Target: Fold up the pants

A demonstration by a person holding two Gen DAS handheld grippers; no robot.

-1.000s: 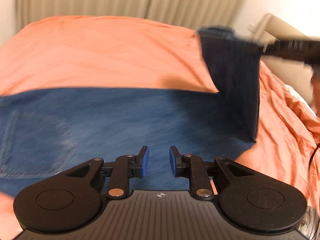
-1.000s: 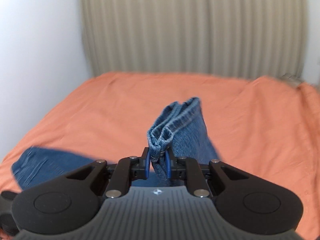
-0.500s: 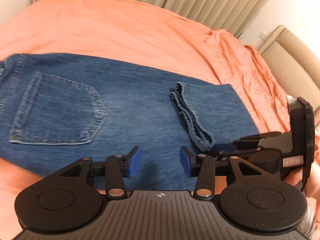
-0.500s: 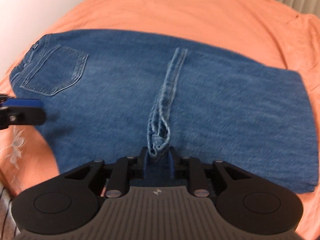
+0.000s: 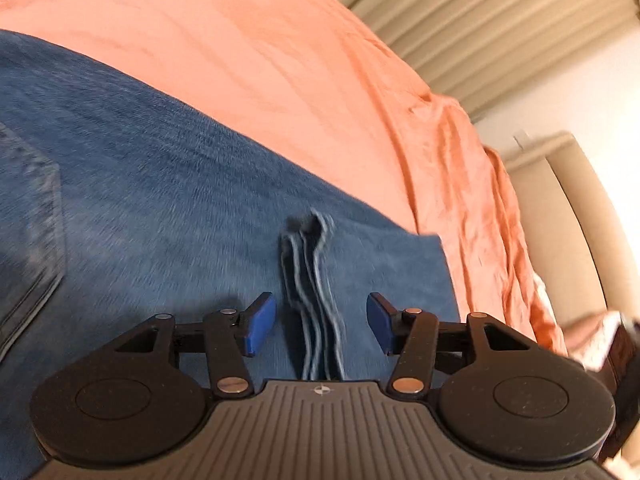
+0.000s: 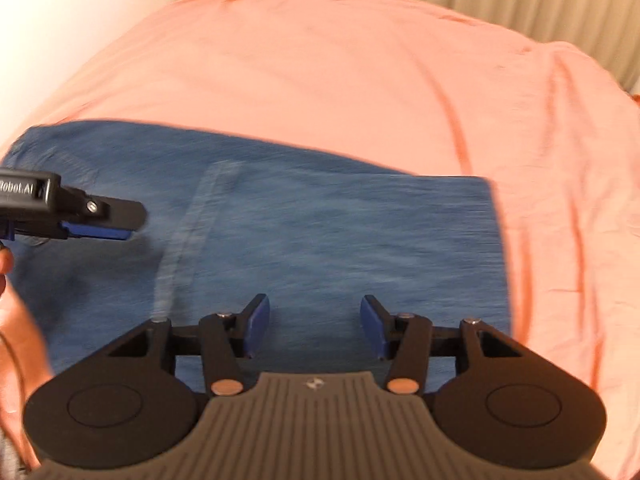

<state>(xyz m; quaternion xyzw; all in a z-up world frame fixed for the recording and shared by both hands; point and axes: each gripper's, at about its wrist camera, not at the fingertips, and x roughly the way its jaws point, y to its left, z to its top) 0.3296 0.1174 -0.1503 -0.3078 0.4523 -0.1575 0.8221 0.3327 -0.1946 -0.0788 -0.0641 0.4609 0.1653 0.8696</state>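
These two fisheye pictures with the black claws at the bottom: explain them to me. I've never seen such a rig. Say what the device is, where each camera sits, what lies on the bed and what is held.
A person holds a two-finger claw in each hand; a camera on each looks forward along its fingers. One picture is from the left claw, the other from the right claw, where the left claw also shows at the left edge. Blue jeans lie folded on an orange bedsheet. In the left view the leg hems lie between the blue pads without touching them. Both claws' jaws are opening, and neither holds anything.
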